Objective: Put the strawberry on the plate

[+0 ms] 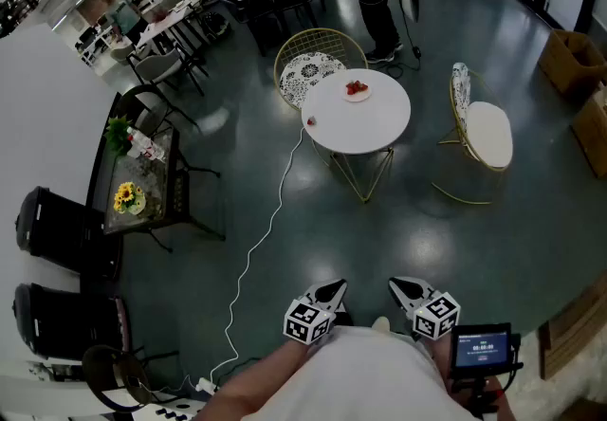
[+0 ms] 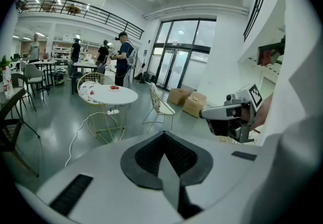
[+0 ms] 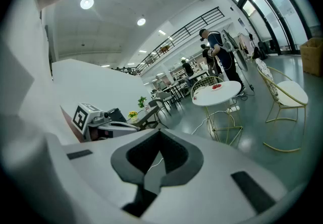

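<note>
Head view: strawberry [image 1: 357, 87] (on white table [image 1: 379, 130]) lies well beyond left claw [image 1: 335, 290].

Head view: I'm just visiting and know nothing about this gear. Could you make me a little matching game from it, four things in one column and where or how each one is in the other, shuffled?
Things:
1. plate
2. yellow flowers
3. white cable
4. left hand-held gripper

Place or state:
A. trailing across the floor
B. on the round white table
C. shut, nothing between its jaws
D. on the dark side table

Pairs: 1-B, 2-D, 3-A, 4-C.
</note>
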The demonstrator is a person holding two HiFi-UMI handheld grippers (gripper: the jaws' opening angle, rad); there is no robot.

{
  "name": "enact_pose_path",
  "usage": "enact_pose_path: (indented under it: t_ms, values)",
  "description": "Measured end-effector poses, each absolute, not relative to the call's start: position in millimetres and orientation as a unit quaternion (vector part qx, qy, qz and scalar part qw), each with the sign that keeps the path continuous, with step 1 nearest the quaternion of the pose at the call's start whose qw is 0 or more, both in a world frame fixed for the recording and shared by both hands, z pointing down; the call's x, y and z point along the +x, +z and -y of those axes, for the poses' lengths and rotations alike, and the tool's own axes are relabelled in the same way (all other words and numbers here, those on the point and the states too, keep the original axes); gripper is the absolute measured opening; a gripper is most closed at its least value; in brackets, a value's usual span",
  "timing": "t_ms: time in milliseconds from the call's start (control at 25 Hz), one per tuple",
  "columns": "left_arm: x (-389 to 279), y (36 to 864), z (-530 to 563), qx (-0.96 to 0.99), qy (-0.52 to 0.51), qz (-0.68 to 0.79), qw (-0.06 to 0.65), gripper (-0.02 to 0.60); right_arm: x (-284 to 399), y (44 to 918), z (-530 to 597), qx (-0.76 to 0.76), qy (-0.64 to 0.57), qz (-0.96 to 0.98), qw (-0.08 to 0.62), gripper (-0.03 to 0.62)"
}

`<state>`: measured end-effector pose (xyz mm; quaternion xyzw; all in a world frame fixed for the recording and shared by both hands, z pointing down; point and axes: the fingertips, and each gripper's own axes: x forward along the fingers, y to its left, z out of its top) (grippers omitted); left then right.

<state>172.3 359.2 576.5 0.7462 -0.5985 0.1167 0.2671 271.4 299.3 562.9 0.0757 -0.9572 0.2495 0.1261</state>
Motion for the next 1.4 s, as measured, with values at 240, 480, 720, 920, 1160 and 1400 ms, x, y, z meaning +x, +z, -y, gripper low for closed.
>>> enact_pose_path:
  t_ms: [240, 480, 720, 920, 1160, 1400]
  values:
    - [196, 572, -405, 0.732, 0.106, 0.609, 0.286, 0.005, 291, 562, -346, 0.064, 0.261, 0.953, 0.14, 0.005]
    - [204, 570, -419, 0.725, 0.094, 0.623, 0.278, 0.005, 293, 560, -354, 0.052, 0.245, 0.956, 0.155, 0.005]
    - [208, 562, -419, 0.727, 0.094, 0.627, 0.264, 0.005, 303, 560, -358, 0.049, 0.226, 0.96, 0.161, 0.005]
    - [202, 555, -423, 0.723, 0.087, 0.636, 0.256, 0.005, 298, 559, -359, 0.041, 0.215, 0.962, 0.162, 0.005]
    - [189, 556, -438, 0.71, 0.082, 0.649, 0.26, 0.005, 284, 551, -365, 0.033, 0.209, 0.965, 0.154, 0.005]
    - [177, 558, -449, 0.706, 0.082, 0.653, 0.262, 0.005, 270, 554, -366, 0.04, 0.22, 0.962, 0.156, 0.005]
